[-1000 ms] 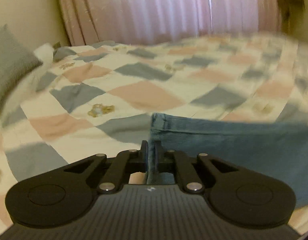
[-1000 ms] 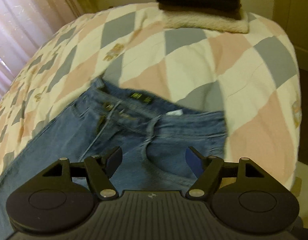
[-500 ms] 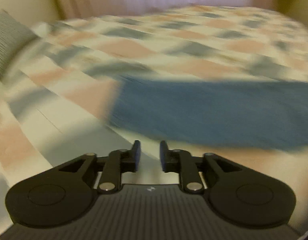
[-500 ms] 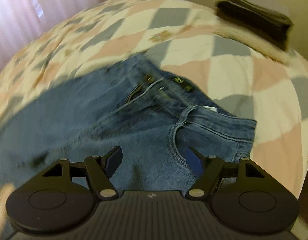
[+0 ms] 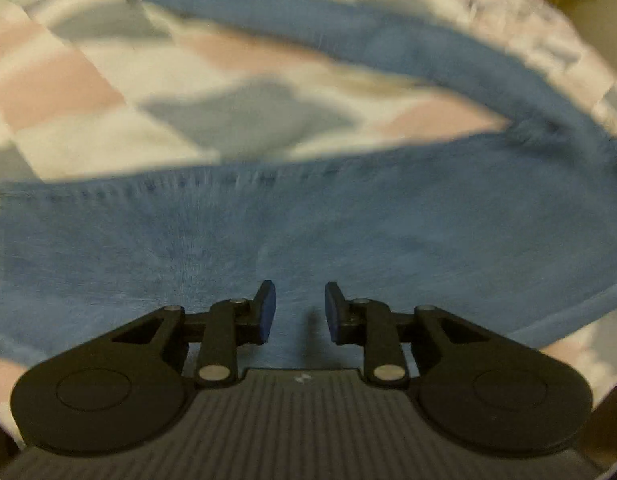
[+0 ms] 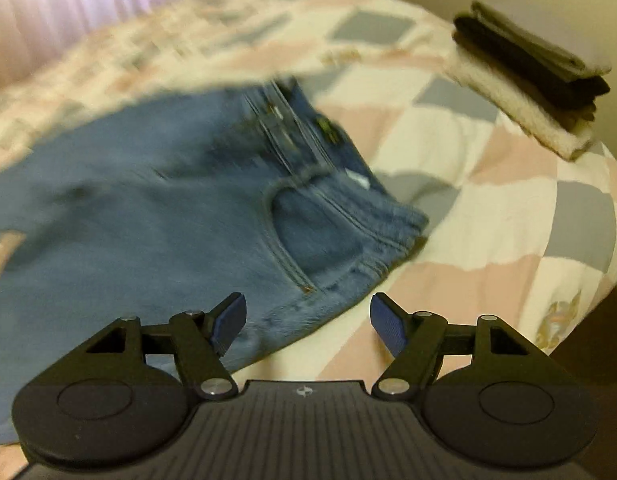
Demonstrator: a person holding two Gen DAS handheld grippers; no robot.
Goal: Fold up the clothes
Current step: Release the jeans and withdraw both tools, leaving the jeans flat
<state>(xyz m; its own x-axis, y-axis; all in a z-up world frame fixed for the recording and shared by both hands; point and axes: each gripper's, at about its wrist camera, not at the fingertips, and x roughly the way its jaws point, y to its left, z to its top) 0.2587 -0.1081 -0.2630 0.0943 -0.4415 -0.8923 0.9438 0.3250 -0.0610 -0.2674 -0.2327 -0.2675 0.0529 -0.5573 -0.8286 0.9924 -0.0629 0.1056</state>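
Both grippers, left (image 5: 295,312) and right (image 6: 307,322), parted, holding nothing, above the jeans (image 5: 308,220). Legs splayed apart upper right of left view; risk: pinching one denim layer drags a skewed, bunched fold.

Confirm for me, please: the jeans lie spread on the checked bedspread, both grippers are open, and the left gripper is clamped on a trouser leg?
Not quite: in the left wrist view the left gripper is open above the jeans, holding nothing. The rest stands.
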